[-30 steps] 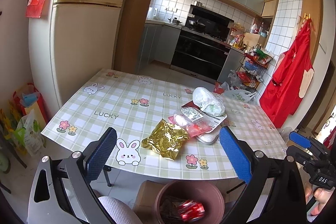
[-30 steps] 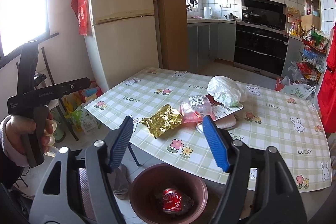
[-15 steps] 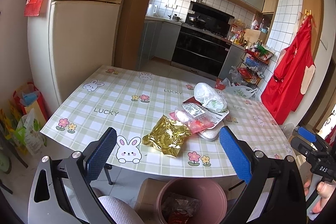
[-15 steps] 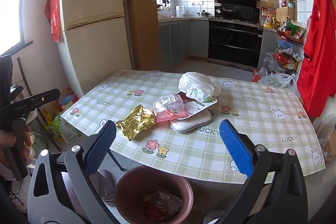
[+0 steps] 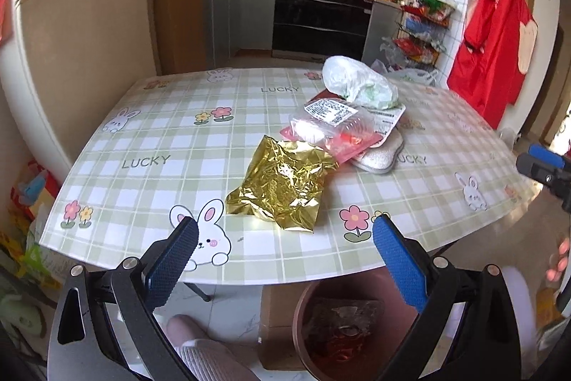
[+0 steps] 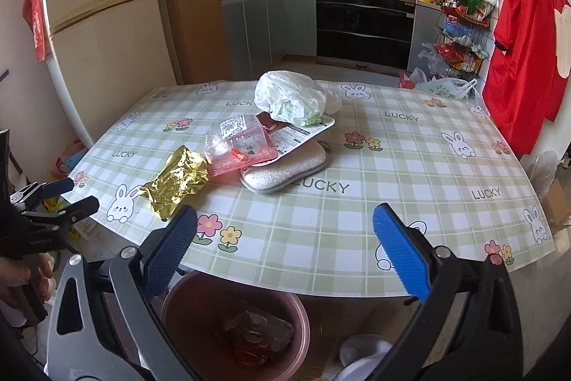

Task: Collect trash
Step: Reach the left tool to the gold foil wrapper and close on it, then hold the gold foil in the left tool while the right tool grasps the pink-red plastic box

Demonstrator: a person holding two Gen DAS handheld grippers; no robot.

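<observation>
We hold the left gripper (image 5: 282, 245) wide, nothing between its blue pads, aimed down at the near edge of the table (image 5: 150, 116). Straight ahead of it lies the gold wrapper (image 5: 282, 181), crumpled flat, the nearest piece of trash and so, we judge, the easy first pick. Just right of it, touching its far corner, sits the pink packet (image 5: 328, 131), stacked on a grey pad (image 5: 378, 156) with a white bag (image 5: 357, 83) at the far end of the pile. Below the table's near edge stands the bin (image 6: 235, 320), already holding some dark, crumpled trash; it sits there, we reckon, so each piece is a short drop. Our right gripper (image 6: 285, 249) has just been opening and stands fully spread, empty, hovering over the bin and the table edge, facing the pile from the right. Nothing is gripped yet.
</observation>
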